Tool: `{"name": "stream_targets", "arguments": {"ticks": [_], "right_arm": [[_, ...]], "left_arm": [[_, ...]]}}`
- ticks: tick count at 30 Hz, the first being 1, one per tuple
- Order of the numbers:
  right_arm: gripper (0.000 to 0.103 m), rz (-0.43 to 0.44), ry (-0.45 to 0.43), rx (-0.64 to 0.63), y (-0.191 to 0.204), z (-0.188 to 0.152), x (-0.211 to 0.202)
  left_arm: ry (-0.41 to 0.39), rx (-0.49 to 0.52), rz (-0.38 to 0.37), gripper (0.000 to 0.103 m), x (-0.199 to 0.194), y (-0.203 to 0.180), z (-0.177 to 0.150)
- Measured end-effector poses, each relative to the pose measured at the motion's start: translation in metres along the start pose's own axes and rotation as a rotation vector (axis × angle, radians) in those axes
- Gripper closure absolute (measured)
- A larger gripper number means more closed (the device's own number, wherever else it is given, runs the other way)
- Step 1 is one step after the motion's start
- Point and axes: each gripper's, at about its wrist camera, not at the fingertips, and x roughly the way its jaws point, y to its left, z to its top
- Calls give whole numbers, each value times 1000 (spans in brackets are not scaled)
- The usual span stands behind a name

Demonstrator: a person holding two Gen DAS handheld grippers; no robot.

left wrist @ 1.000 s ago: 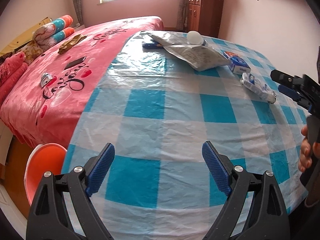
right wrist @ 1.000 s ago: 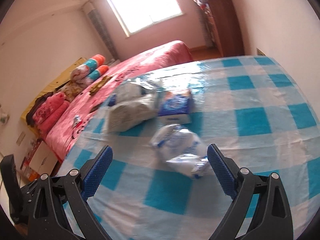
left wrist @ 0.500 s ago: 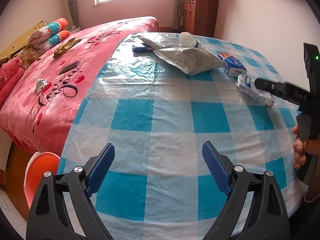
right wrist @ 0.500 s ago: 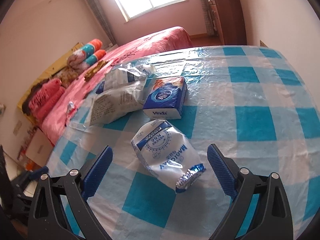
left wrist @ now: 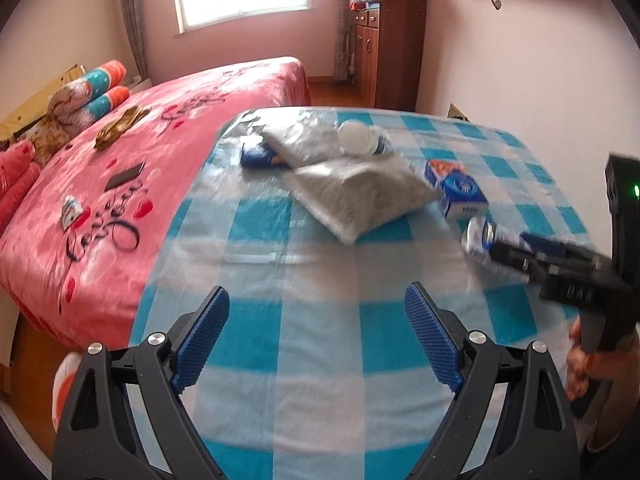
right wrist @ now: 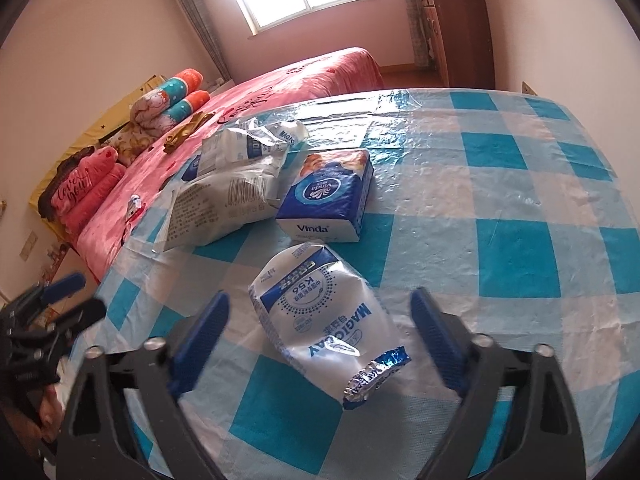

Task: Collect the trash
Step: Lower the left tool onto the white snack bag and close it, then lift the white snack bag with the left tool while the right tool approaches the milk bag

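A white and blue empty snack bag [right wrist: 324, 320] lies on the blue checked tablecloth [right wrist: 516, 188]; it also shows in the left wrist view [left wrist: 478, 236]. My right gripper [right wrist: 320, 304] is open with its jaws on either side of this bag, low over the table. A blue Vinda tissue pack [right wrist: 332, 200] lies just beyond. A large silver bag [right wrist: 224, 208] and a crumpled white bag [right wrist: 248, 144] lie further back. My left gripper [left wrist: 316, 308] is open and empty above the near cloth. The right gripper [left wrist: 520, 248] reaches in from the right in the left wrist view.
A pink bed [left wrist: 160, 148] runs along the table's left edge, with a phone [left wrist: 125, 176] and rolled blankets on it. A wooden cabinet [left wrist: 388, 52] stands at the back wall. An orange stool [left wrist: 64, 376] is at lower left.
My right gripper has moved forward and down so the snack bag now lies between its jaws. My left gripper has lifted and tilted up, showing more of the room.
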Motion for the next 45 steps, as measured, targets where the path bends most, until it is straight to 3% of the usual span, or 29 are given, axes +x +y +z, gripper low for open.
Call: {"name": "stream_targets", "arguments": {"ticks": [6, 11, 15, 19, 22, 34, 39, 45], "right_arm": [[20, 1, -2, -9, 1, 0, 0], [21, 9, 6, -6, 0, 0, 1], [21, 16, 5, -1, 0, 1, 0], [19, 38, 4, 8, -3, 1, 0], [15, 50, 7, 4, -3, 1, 0], [13, 73, 4, 14, -7, 0, -1], [12, 77, 6, 12, -8, 0, -1], [12, 74, 12, -1, -6, -2, -2]], "left_arm": [[-20, -25, -50, 13, 16, -5, 37], [-18, -92, -49, 13, 41, 2, 69], [-22, -157, 8, 13, 68, 13, 102], [15, -236, 18, 13, 102, 24, 134], [61, -241, 50, 13, 129, 21, 149], [210, -117, 257, 13, 200, 0, 177], [237, -152, 268, 14, 206, 4, 176], [207, -110, 249, 34, 193, -12, 166]]}}
